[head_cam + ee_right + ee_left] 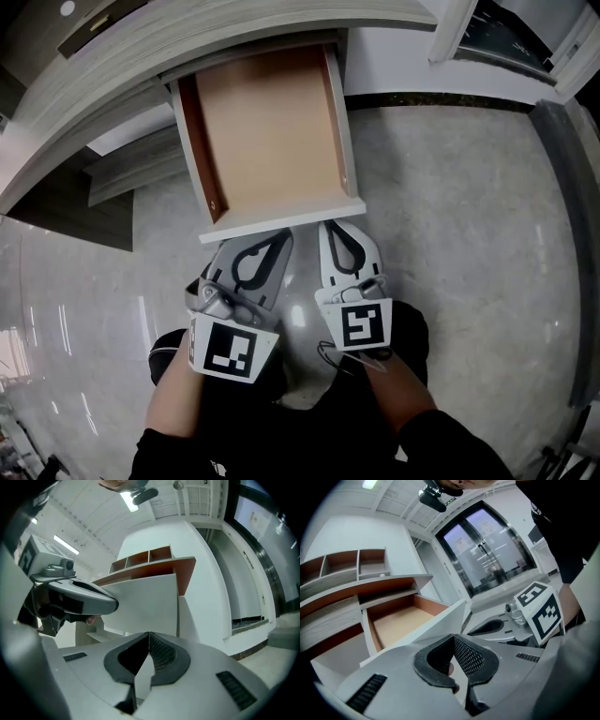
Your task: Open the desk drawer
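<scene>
The desk drawer stands pulled out from under the desk top; its brown bottom is bare and its white front faces me. Both grippers sit side by side just below that front. My left gripper has its jaws shut, tips together with nothing between them, as the left gripper view also shows. Right beside it, my right gripper is shut and empty too. I cannot tell whether either tip touches the drawer front. The drawer's inside is open to the left gripper view.
A pale marble floor lies under and to the right of the drawer. Dark space under the desk sits at the left. Open shelves rise above the desk, and glass doors stand beyond.
</scene>
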`<state>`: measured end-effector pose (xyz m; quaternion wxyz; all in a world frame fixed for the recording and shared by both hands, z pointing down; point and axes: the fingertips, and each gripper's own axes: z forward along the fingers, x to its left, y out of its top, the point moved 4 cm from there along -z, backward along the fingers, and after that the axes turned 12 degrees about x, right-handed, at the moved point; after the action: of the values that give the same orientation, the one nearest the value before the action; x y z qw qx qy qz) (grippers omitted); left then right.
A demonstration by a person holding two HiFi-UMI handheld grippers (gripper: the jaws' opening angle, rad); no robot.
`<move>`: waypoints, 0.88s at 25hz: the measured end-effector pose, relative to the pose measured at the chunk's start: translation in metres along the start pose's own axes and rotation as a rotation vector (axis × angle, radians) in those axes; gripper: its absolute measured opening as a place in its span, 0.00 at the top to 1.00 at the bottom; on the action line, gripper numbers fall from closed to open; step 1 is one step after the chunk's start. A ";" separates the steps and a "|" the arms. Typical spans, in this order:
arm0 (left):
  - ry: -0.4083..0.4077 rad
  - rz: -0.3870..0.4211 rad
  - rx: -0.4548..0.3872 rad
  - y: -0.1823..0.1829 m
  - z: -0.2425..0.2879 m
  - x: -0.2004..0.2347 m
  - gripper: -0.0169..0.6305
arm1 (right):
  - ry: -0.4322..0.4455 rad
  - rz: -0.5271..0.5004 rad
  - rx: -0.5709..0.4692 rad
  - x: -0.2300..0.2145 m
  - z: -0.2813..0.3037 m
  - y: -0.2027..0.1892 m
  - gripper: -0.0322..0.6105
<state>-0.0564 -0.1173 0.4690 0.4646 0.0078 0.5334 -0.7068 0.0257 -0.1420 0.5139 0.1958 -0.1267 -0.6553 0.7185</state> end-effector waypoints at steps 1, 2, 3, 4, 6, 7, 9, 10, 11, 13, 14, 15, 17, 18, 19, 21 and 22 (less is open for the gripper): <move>0.007 -0.006 -0.002 0.001 -0.001 0.000 0.97 | -0.003 -0.001 -0.007 0.002 -0.003 0.003 0.94; 0.010 -0.016 -0.007 0.001 -0.002 0.000 0.97 | 0.000 0.006 -0.013 0.005 -0.006 0.006 0.94; 0.009 -0.026 -0.014 0.001 -0.003 -0.001 0.97 | 0.006 0.015 -0.018 0.007 -0.008 0.008 0.94; 0.004 -0.035 -0.020 0.001 -0.004 -0.002 0.97 | 0.013 0.023 -0.022 0.008 -0.010 0.009 0.94; -0.004 -0.041 -0.022 0.000 -0.004 -0.004 0.97 | 0.021 0.032 -0.024 0.011 -0.013 0.011 0.94; -0.009 -0.037 -0.021 0.000 -0.004 -0.006 0.97 | 0.022 0.035 -0.024 0.011 -0.014 0.012 0.94; -0.028 -0.026 -0.023 0.000 -0.004 -0.009 0.97 | 0.021 0.041 -0.028 0.010 -0.015 0.013 0.94; -0.040 -0.022 -0.024 0.000 -0.004 -0.011 0.97 | 0.019 0.043 -0.031 0.009 -0.016 0.014 0.94; -0.049 -0.018 -0.024 -0.001 -0.004 -0.013 0.97 | 0.016 0.043 -0.033 0.008 -0.016 0.014 0.94; -0.053 -0.007 -0.022 -0.001 -0.003 -0.016 0.97 | 0.008 0.038 -0.037 0.006 -0.017 0.015 0.94; -0.051 -0.003 -0.022 -0.002 -0.003 -0.016 0.97 | 0.006 0.036 -0.040 0.006 -0.017 0.016 0.94; -0.049 -0.002 -0.022 -0.002 -0.003 -0.016 0.97 | 0.004 0.034 -0.042 0.005 -0.017 0.016 0.94; -0.042 -0.007 -0.020 -0.003 -0.003 -0.013 0.97 | 0.002 0.033 -0.051 0.006 -0.017 0.018 0.94; -0.040 -0.011 -0.017 -0.004 -0.003 -0.012 0.97 | 0.002 0.031 -0.055 0.007 -0.017 0.019 0.94; -0.039 -0.014 -0.015 -0.004 -0.003 -0.012 0.97 | 0.002 0.028 -0.057 0.008 -0.018 0.020 0.94; -0.040 -0.013 -0.015 -0.004 -0.002 -0.011 0.97 | 0.005 0.022 -0.056 0.010 -0.019 0.020 0.94; -0.041 -0.012 -0.016 -0.004 -0.002 -0.011 0.97 | 0.007 0.018 -0.056 0.011 -0.019 0.020 0.94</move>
<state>-0.0537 -0.1084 0.4763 0.4713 -0.0136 0.5295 -0.7052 0.0218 -0.1212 0.4924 0.1879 -0.1404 -0.6733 0.7012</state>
